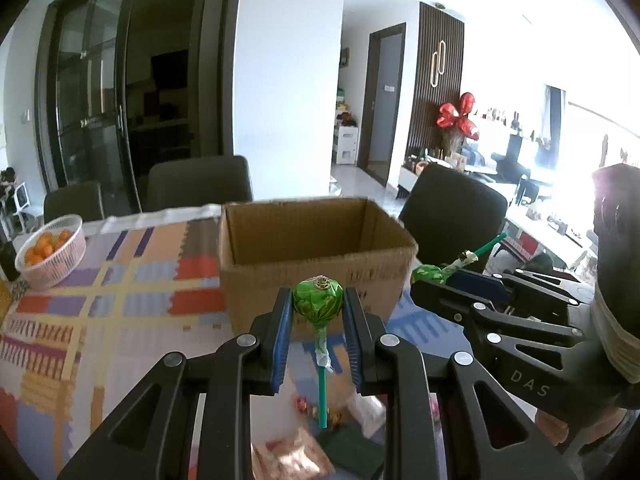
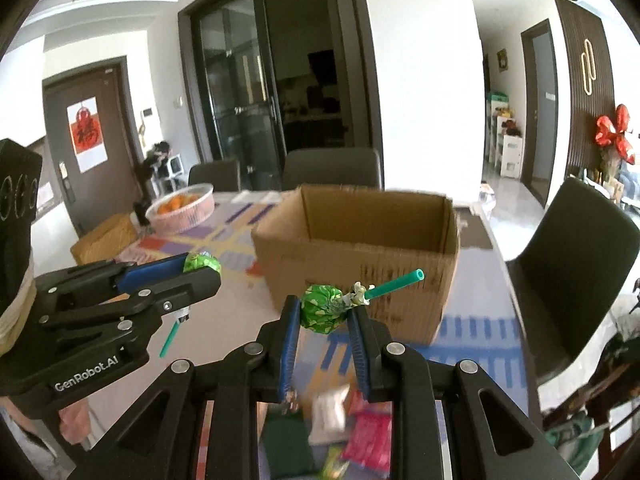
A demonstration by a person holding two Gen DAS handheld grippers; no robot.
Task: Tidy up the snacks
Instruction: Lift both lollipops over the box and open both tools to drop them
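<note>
while each gripper (image 1: 318, 312) (image 2: 326, 316) clamps a lollipop (image 1: 318, 298) (image 2: 322, 308), the box (image 1: 316, 256) sits open

The snack packets (image 2: 366, 434) beneath the right gripper (image 2: 325, 320) were blurred and partly hidden by its frame, their labels unreadable. The cardboard box (image 1: 316, 268) hid its own floor, so any contents could not be told. The basket (image 1: 52, 254) of orange fruit was cut off by the left wrist view's dark border.
</note>
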